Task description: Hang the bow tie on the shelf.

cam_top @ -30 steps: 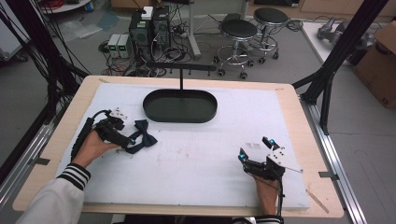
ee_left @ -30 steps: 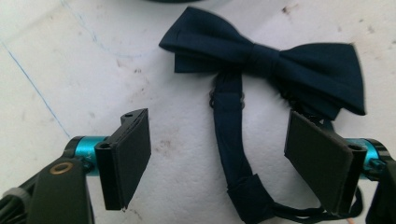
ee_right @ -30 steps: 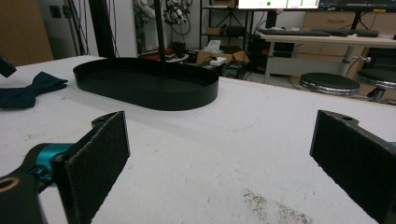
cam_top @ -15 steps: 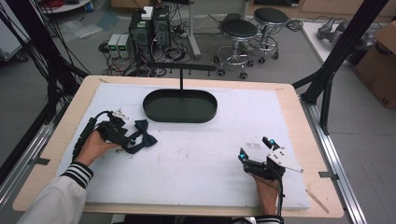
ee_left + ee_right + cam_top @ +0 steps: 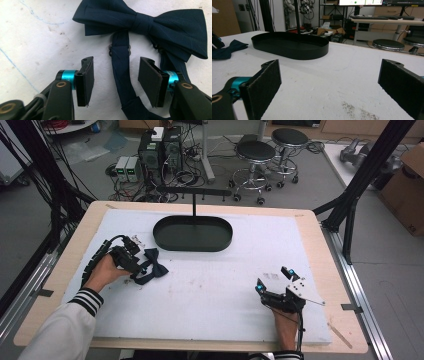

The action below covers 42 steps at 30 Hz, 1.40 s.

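Dark navy fabric bow tie [image 5: 143, 23] lies flat on the white padded table cover [image 5: 215, 285], at the table's left side, a little in front of & left of the black oval metal tray [image 5: 193, 234] — apart from it, not touching.

L gripper [image 5: 115, 75] sits right at the tie. In the left gripper view the bow spreads across the top, just past the jaw tips, and the tie's navy neck strap [image 5: 121, 72] runs down btwn the two black pads. Jaws have just been closing, but there's white cover visible either side of the strap — pads [image 5: 86, 80] aren't pressing on it, so nothing gripped. In the high view the L gripper [image 5: 136, 266] is in the person's left hand [image 5: 102, 272], striped cuff behind it, w/ the bow just to its right.

R gripper [image 5: 274, 281] rests near the table's front right corner, well apart from the tie. Its jaws stand wide, only bare cover btwn them [image 5: 329, 85]; tray is ahead of it and the tie shows far off at the left edge [image 5: 229, 48].
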Each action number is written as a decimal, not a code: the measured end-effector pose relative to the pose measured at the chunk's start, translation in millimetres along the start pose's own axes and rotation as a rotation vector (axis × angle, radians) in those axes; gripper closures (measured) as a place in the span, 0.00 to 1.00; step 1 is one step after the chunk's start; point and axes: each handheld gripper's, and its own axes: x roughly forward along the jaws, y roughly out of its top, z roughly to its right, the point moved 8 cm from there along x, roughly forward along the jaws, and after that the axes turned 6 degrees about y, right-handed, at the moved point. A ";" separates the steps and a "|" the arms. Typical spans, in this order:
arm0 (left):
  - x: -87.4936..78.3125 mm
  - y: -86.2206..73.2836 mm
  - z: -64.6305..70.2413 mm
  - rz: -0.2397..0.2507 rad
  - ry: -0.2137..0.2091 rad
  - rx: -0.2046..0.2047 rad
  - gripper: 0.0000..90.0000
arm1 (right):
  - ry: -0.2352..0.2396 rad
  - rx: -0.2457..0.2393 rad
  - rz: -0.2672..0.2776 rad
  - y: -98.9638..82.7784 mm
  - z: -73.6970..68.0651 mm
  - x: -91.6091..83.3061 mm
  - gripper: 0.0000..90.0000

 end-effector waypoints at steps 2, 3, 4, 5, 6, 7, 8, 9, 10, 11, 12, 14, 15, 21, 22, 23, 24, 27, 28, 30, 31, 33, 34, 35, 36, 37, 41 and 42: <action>-0.9 0.7 -0.2 -0.003 -0.008 -0.006 0.61 | 0.001 0.000 -0.001 0.0 0.0 -0.1 0.04; -1.4 0.9 -1.1 -0.008 -0.008 -0.009 0.63 | 0.000 0.000 0.000 0.0 0.0 0.0 0.04; -1.5 1.5 -1.5 -0.007 -0.010 -0.018 0.63 | 0.000 -0.002 0.000 0.0 0.0 0.0 0.04; -2.0 1.5 -1.9 -0.013 -0.013 -0.016 0.65 | -0.001 -0.001 0.000 0.0 0.0 0.0 0.04; -2.1 1.8 -2.3 -0.013 -0.011 -0.019 0.67 | -0.001 -0.002 -0.001 0.0 0.1 0.0 0.04; -2.2 2.5 -2.5 -0.009 -0.015 -0.023 0.68 | -0.001 -0.002 0.000 0.0 0.1 0.0 0.04; -2.2 2.6 -2.1 -0.010 -0.018 -0.028 0.70 | -0.002 -0.001 0.000 0.0 0.0 0.1 0.04; -1.9 2.8 -1.5 -0.011 -0.026 -0.028 0.72 | -0.002 -0.002 -0.001 0.0 0.1 0.0 0.04; -1.9 2.8 -1.5 -0.011 -0.026 -0.028 0.74 | -0.001 -0.001 -0.002 -0.1 -0.1 0.0 0.04; -0.2 1.9 0.5 -0.022 -0.032 -0.026 0.75 | -0.002 -0.002 -0.002 -0.1 -0.1 0.0 0.04; -0.2 2.0 0.7 -0.024 -0.027 -0.023 0.75 | -0.001 -0.001 -0.002 -0.1 -0.2 0.0 0.04; -0.8 2.5 1.3 -0.029 -0.030 -0.033 0.80 | -0.002 0.000 -0.002 -0.1 -0.5 0.0 0.04; -0.9 2.4 1.9 -0.033 -0.031 -0.031 0.80 | -0.002 0.000 -0.002 -0.1 -0.5 0.0 0.04; -1.1 3.1 3.0 -0.039 -0.022 -0.039 0.85 | -0.003 -0.001 -0.002 -0.1 -0.4 -0.1 0.04; -1.1 3.1 3.0 -0.039 -0.022 -0.039 0.88 | -0.003 -0.001 -0.002 -0.1 -0.4 -0.1 0.04; -2.2 3.9 4.3 -0.034 -0.021 -0.038 0.90 | -0.003 -0.001 -0.002 -0.2 -0.4 -0.1 0.04; -3.4 4.1 4.0 -0.033 -0.020 -0.037 0.92 | -0.004 0.003 -0.003 -0.3 -0.5 -0.2 0.04; -5.7 4.9 5.7 -0.024 -0.041 -0.055 0.97 | -0.005 -0.001 -0.001 0.0 0.0 -0.1 0.04; -7.4 4.7 7.1 -0.026 -0.055 -0.062 0.98 | -0.005 -0.002 0.001 0.1 0.1 0.0 0.04; -8.2 4.9 7.8 -0.026 -0.053 -0.053 0.98 | -0.005 -0.002 0.000 0.0 0.2 -0.1 0.04; -8.2 4.9 7.8 -0.026 -0.053 -0.053 0.98 | -0.006 -0.001 -0.001 -0.1 0.1 -0.2 0.04; -8.2 6.1 9.8 -0.019 -0.051 -0.047 0.98 | -0.006 -0.001 0.000 0.0 0.0 -0.1 0.04; -8.2 6.1 9.8 -0.019 -0.051 -0.047 0.98 | -0.006 -0.002 -0.001 -0.1 0.1 -0.1 0.04; -8.0 6.2 10.9 -0.020 -0.052 -0.043 0.98 | -0.006 -0.002 0.000 0.0 0.2 -0.1 0.04; -7.9 6.7 12.2 -0.020 -0.051 -0.041 0.98 | -0.008 -0.005 0.003 0.2 0.8 0.0 0.04; -8.2 6.6 12.7 -0.025 -0.056 -0.043 0.98 | -0.007 -0.005 0.002 0.2 0.8 0.0 0.04; -8.5 6.8 14.1 -0.026 -0.065 -0.050 0.98 | -0.008 -0.006 0.003 0.3 0.8 0.0 0.04; -8.8 7.2 14.1 -0.021 -0.059 -0.044 0.98 | -0.008 -0.005 0.003 0.2 0.8 0.0 0.04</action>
